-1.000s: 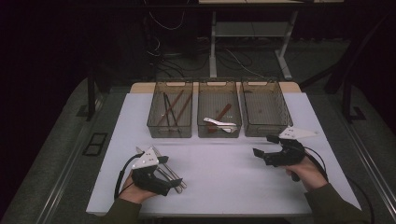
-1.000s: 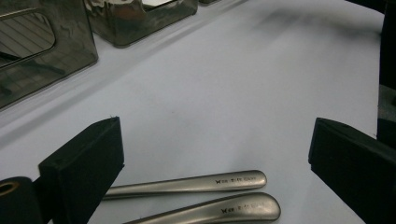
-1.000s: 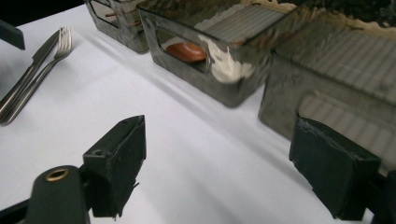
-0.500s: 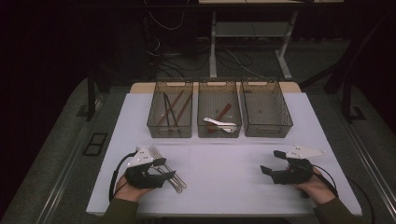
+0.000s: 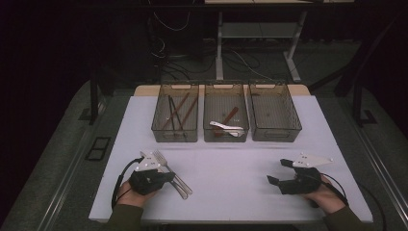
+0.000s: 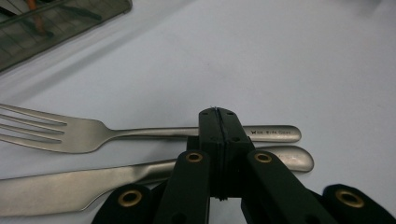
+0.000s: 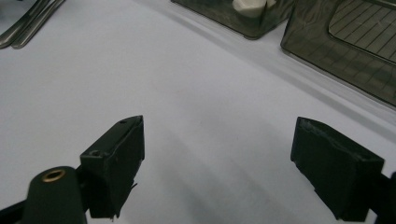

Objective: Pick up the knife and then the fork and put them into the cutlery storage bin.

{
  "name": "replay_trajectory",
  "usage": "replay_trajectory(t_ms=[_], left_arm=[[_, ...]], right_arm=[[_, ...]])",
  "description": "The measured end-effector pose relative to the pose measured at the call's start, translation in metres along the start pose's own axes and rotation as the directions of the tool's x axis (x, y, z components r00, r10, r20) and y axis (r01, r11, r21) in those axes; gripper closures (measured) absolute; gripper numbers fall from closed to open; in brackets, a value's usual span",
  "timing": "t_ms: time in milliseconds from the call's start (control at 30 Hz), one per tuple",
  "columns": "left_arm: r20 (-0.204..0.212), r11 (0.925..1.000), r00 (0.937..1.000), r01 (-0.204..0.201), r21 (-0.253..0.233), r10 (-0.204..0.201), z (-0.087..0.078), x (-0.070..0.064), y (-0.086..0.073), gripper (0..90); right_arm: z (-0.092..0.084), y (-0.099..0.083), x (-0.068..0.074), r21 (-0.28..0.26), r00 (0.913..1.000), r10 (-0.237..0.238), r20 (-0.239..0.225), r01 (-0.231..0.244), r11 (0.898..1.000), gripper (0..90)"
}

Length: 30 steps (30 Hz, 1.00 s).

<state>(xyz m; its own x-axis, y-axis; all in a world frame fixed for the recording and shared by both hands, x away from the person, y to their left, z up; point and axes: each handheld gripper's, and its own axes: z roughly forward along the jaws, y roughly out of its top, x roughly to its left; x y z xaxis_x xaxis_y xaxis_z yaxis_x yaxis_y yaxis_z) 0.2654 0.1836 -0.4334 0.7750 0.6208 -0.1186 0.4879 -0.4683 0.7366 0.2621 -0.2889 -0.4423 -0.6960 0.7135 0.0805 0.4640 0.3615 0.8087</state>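
A steel fork [image 6: 84, 133] and a table knife [image 6: 56, 189] lie side by side on the white table, handles pointing right in the left gripper view. My left gripper [image 6: 218, 116] rests just over their handles; its jaws have just been closing and now meet flush, shut with nothing between them. From above, the fork [image 5: 161, 159] and knife [image 5: 182, 185] lie just beside the left gripper [image 5: 168, 177] at the near left. At the near right my right gripper [image 5: 279, 171] sits low over bare table, open; its fingers [image 7: 116, 158] stand wide apart and hold nothing.
Three clear bins stand in a row at the back: the left bin [image 5: 159, 126] holds chopsticks, the middle bin [image 5: 208, 126] a white spoon [image 5: 226, 128] and a brown utensil, and the right bin [image 5: 294, 126] has nothing in it. The table's front edge runs close to both hands.
The left gripper's jaws have closed beside the fork and knife. The right hand has moved back toward the near right edge and lower, still open.
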Motion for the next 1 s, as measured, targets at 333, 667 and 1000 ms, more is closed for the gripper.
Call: replay_trajectory(t_ms=[333,667,1000], left_arm=[[-0.011,0.997,0.9996,-0.027,0.072,0.028,0.014,0.002,0.001,88.8],[-0.014,0.997,0.9994,-0.031,0.072,0.032,0.023,0.007,0.005,88.9],[0.053,0.9944,0.9965,-0.068,0.081,0.064,0.034,-0.011,0.012,88.9]], right_arm=[[0.001,0.0,0.0,0.004,1.0,-0.003,-0.004,0.003,1.0,17.4],[0.001,0.0,0.0,0.004,1.0,-0.004,-0.008,0.004,1.0,17.4],[0.001,0.0,0.0,0.005,1.0,-0.002,-0.004,0.002,1.0,17.4]])
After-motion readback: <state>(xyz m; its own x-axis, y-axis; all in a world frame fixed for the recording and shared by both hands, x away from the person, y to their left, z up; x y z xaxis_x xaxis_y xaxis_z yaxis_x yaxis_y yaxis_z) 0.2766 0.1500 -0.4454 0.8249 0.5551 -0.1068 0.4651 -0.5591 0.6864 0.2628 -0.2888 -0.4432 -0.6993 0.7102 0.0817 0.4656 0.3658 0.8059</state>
